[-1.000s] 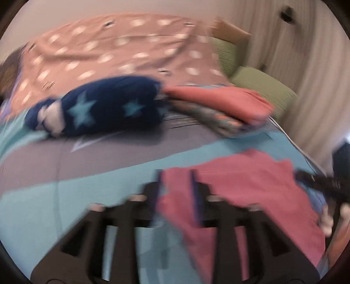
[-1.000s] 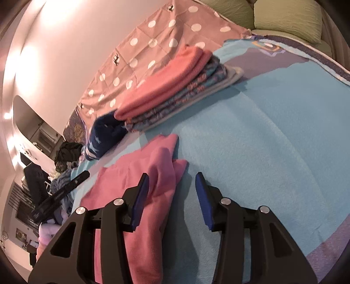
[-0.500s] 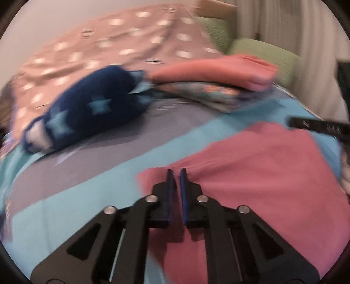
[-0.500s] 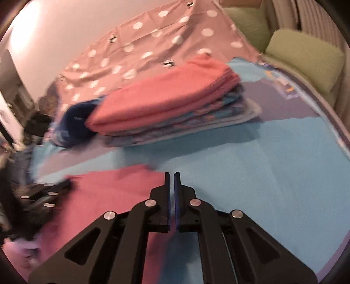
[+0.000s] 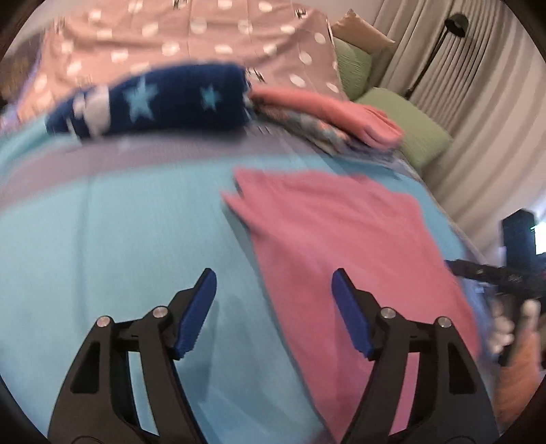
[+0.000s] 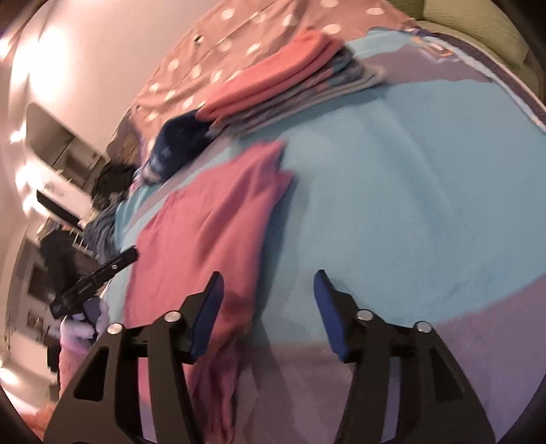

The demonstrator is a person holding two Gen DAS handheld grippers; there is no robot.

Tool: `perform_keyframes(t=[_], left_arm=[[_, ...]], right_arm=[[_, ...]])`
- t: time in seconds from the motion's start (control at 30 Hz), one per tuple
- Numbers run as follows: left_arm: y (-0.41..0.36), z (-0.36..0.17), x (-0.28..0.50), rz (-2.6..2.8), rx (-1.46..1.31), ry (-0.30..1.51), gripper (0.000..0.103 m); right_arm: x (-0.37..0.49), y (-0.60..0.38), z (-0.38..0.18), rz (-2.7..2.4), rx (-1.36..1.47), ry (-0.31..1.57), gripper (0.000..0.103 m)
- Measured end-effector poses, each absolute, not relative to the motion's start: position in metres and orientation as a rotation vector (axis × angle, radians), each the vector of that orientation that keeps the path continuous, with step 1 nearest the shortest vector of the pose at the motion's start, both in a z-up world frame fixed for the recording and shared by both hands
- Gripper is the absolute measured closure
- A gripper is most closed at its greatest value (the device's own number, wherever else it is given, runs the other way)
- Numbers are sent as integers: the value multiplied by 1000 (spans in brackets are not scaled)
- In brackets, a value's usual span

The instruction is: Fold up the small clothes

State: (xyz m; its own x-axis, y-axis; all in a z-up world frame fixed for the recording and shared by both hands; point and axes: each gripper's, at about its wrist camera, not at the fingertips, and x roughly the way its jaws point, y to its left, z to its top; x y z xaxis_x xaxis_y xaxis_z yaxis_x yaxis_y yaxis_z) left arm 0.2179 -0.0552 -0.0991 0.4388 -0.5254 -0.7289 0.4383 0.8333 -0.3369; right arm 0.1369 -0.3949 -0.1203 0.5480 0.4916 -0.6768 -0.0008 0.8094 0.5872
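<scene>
Lying flat on the bed (image 5: 102, 239), the pink garment (image 5: 341, 239) sits released because the left gripper (image 5: 273, 314) and right gripper (image 6: 269, 314) have just been opening, empty-jawed.

- Green cushions (image 5: 406, 126) at the bed's far right corner.
- Dotted cover (image 5: 191, 41) along the far edge.
- Curtains (image 5: 477, 112) and a floor lamp (image 5: 455, 24) beyond the right edge.

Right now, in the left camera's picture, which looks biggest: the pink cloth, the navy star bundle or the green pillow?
1. Pink cloth, clearly largest, though it also lies nearest the camera.
2. Navy star bundle.
3. Green pillow, smallest, but it is farthest and partly hidden, so its true size is unsure.
</scene>
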Motion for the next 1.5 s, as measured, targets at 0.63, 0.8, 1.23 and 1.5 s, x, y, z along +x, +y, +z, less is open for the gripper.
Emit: perform_keyframes(t=[0.63, 0.8, 1.23, 1.5], left_arm=[[-89, -128, 252, -800, -240, 962, 29], [-94, -128, 258, -785, -212, 950, 41], [-95, -127, 254, -746, -165, 920, 63], [-93, -66, 205, -732, -101, 762, 83]], right_arm=[[203, -356, -129, 565, 516, 934, 40], [220, -366, -140, 576, 608, 929, 66], [214, -362, -138, 534, 570, 900, 75], [168, -324, -75, 362, 344, 744, 85]])
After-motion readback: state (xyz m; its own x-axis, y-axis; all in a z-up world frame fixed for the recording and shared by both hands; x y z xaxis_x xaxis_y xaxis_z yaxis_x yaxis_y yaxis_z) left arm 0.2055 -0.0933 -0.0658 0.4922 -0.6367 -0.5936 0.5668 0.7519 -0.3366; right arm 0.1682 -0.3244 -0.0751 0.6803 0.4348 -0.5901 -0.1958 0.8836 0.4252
